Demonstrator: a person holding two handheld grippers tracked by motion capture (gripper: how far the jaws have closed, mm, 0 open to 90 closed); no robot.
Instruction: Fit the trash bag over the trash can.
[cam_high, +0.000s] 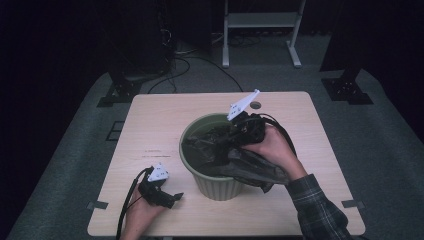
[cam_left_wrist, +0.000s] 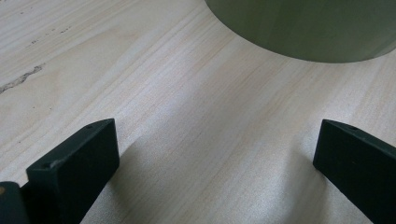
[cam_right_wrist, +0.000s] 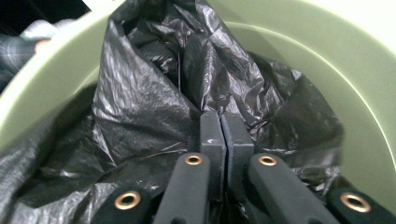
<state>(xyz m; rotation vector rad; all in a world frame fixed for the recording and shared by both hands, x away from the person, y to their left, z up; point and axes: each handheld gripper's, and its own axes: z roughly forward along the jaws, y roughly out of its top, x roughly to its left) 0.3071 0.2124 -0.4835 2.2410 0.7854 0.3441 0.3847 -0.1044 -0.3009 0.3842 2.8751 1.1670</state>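
A pale green bin (cam_high: 216, 185) stands near the middle of the wooden table (cam_high: 150, 125). A black plastic bag (cam_high: 252, 164) lies partly inside it and hangs over its right rim. My right gripper (cam_high: 231, 134) reaches into the bin from the right. In the right gripper view its jaws (cam_right_wrist: 225, 122) are pressed together on a fold of the bag (cam_right_wrist: 135, 107), with the bin's inner wall (cam_right_wrist: 327, 56) around it. My left gripper (cam_high: 172, 198) rests low at the table's front left; its jaws (cam_left_wrist: 215, 144) stand wide apart over bare wood, with the bin's base (cam_left_wrist: 303, 28) just ahead.
A small round hole (cam_high: 255, 105) sits near the table's far edge. Beyond the table stand a metal frame (cam_high: 260, 20) and dark stands, with cables (cam_high: 192, 62) on the grey floor. The table's left half is bare wood.
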